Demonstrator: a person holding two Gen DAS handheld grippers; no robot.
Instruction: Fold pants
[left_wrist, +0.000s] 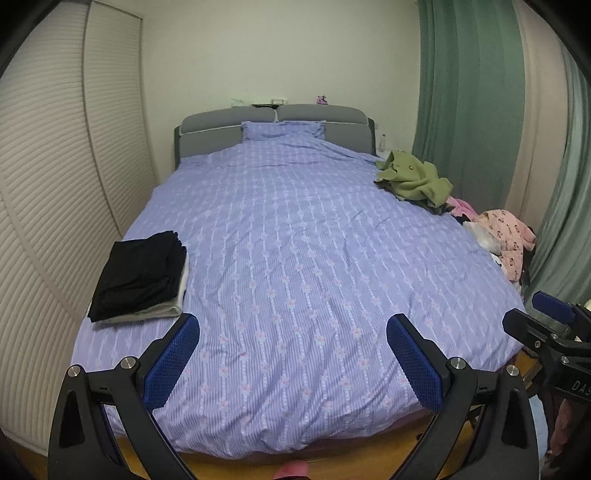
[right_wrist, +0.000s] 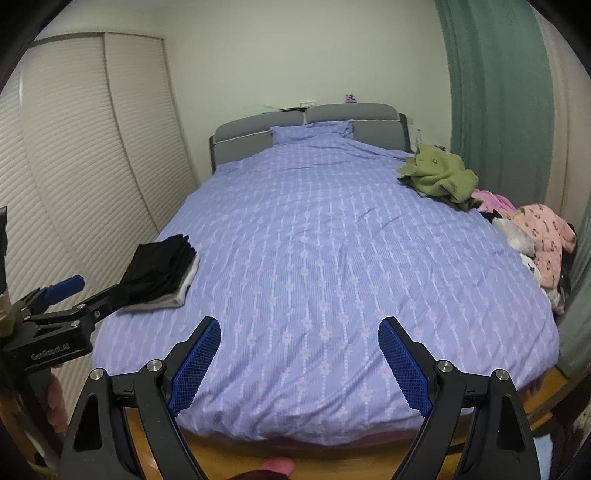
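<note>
We hold the left tool (left_wrist: 293, 339) and right tool (right_wrist: 299, 345) above the foot of the bed (left_wrist: 295, 240), both with jaws spread wide and empty. Folded black pants (left_wrist: 142, 275) sit on a white garment (left_wrist: 177, 304) at the bed's left edge. Unfolded clothes (left_wrist: 415, 177) pile along the right edge.

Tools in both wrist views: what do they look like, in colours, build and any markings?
Left tool and right tool match: black angular frames, silver round bolts, blue mesh-textured pads. Seen side-on, the left body reads "GenRobot_AI" in white; the right's lettering is cut off at "DAS". No cables or sleeves visible.
</note>
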